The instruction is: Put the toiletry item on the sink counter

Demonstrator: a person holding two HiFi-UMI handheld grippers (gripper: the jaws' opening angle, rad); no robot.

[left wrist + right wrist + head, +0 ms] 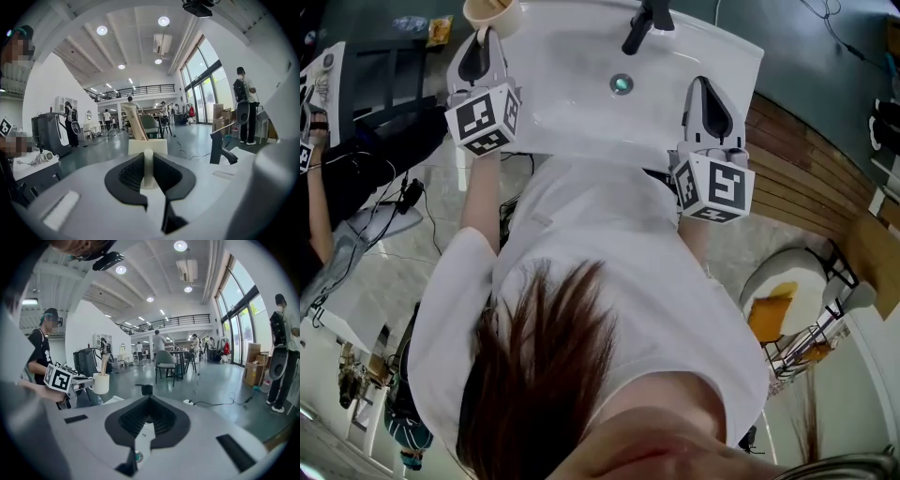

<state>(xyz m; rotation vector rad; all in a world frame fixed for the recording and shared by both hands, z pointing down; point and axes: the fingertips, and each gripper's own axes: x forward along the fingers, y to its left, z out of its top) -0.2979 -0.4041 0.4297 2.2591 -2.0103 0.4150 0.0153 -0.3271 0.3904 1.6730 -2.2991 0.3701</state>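
large open hall, probably a research lab: a white sink [572, 103] amid tall windows [199, 89], a mezzanine railing [133, 89], ceiling spotlights [163, 21], chairs [165, 363], floor cables [220, 403] and standing people [246, 105].

Tall windows [236, 331] light a grey floor [220, 380] beneath ceiling lamps [180, 245].

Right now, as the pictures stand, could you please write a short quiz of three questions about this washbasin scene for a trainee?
1. Which part of the cream cup with a side handle does the left gripper clamp? A the rim, B the handle, C the base.
2. True or false: the right gripper holds a toothbrush.
3. Fill in: the black tap stands at the far edge of the white ____.
Key: 1 B; 2 false, nothing is between its jaws; 3 basin.
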